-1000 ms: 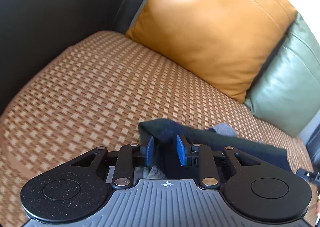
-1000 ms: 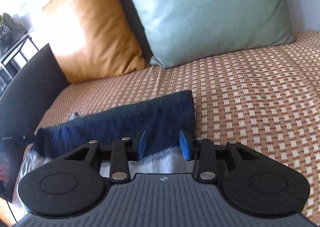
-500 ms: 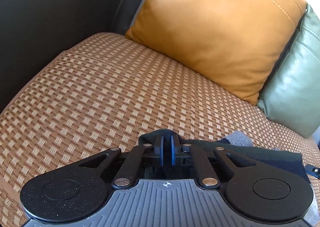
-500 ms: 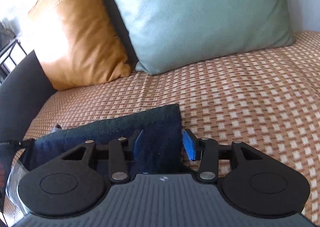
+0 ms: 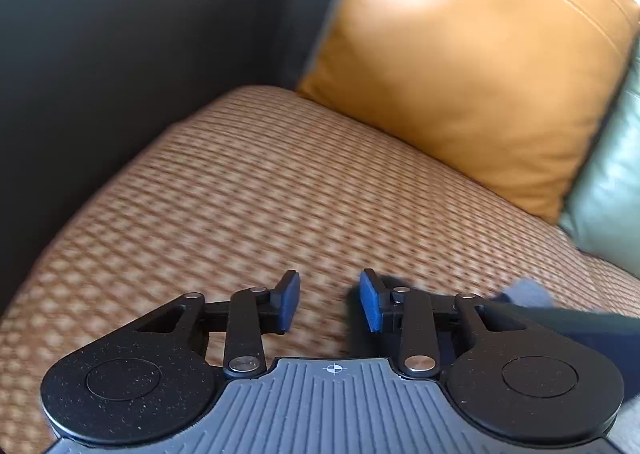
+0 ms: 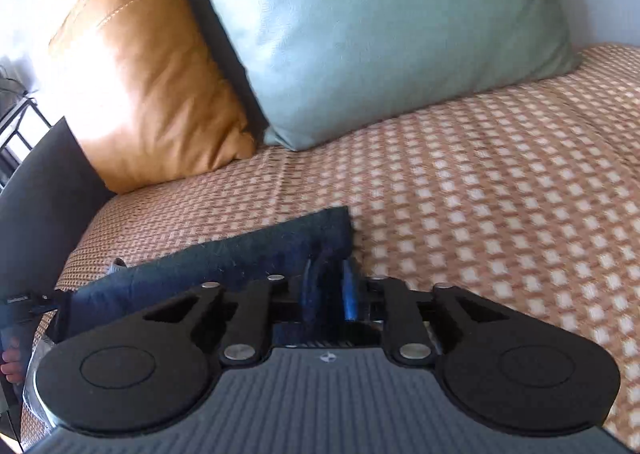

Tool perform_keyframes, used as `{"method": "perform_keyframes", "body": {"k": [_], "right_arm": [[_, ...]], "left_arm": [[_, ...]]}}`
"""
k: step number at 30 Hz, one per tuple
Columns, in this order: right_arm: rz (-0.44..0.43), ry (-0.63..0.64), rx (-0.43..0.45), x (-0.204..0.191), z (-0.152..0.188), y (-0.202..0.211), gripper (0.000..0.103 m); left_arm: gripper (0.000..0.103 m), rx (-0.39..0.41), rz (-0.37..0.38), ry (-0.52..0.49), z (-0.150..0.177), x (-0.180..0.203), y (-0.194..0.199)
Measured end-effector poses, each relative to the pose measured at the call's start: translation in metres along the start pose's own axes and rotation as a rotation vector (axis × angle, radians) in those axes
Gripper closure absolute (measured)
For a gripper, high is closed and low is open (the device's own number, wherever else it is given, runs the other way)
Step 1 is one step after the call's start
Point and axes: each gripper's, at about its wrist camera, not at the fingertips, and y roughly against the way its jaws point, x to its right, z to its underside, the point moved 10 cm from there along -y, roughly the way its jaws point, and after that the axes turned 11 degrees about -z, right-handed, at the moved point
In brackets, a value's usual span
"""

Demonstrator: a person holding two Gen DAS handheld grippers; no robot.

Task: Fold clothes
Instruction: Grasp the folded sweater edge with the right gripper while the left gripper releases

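In the left wrist view, the left hand-held gripper (image 5: pixel 330 304) sits low in the frame over a brown-and-tan woven sofa seat cover (image 5: pixel 248 205). Its blue pads (image 5: pixel 370 306) stand apart, having just been opening, and only the woven cover shows between them. The dark navy folded garment (image 5: pixel 576 324) lies at the lower right edge of that frame, off to the side of the right-hand pad and partly hidden behind the gripper body; a small grey patch peeks above it.

In the right wrist view, the right hand-held gripper (image 6: pixel 329 288) has just been closing and its pads are drawn in tight on the near right corner of the same navy garment (image 6: pixel 224 258), with cloth pinched between them. The garment stretches as a long band from the centre of the frame toward the lower left, resting on the woven cover.

A tan leather cushion (image 6: pixel 148 81) leans in the upper left, with a pale green cushion (image 6: pixel 380 25) beside it in the upper centre. A dark sofa armrest (image 5: pixel 120 65) fills the upper left of the left wrist view.
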Motion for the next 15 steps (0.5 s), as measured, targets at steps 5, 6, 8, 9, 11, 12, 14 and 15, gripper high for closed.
{"method": "perform_keyframes", "body": {"k": [5,6,8,9,11,12,14,15], "right_arm": [[-0.017,-0.017,0.023,-0.002,0.020,0.035,0.058],[-0.022,-0.009,0.030,-0.003,0.025,0.043,0.055],[-0.043,0.005,0.026,-0.009,0.036,0.056,0.055],[-0.054,0.012,0.024,-0.012,0.041,0.062,0.055],[-0.074,0.014,0.017,-0.016,0.051,0.073,0.055],[-0.083,0.019,0.010,-0.017,0.058,0.079,0.055],[-0.081,0.046,-0.006,-0.020,0.067,0.084,0.055],[-0.080,0.061,-0.024,-0.021,0.073,0.084,0.054]], "left_arm": [[0.054,0.010,0.086,0.073,-0.004,-0.022,0.034],[0.053,0.010,0.128,0.063,0.000,-0.019,0.045],[0.050,0.007,0.188,0.016,0.013,-0.013,0.068],[0.048,0.005,0.203,-0.012,0.023,-0.010,0.076],[0.048,-0.005,0.220,-0.057,0.044,-0.008,0.088],[0.048,-0.013,0.227,-0.064,0.054,-0.011,0.093],[0.042,-0.033,0.237,-0.059,0.071,-0.018,0.097],[0.036,-0.042,0.239,-0.055,0.079,-0.022,0.098]]}}
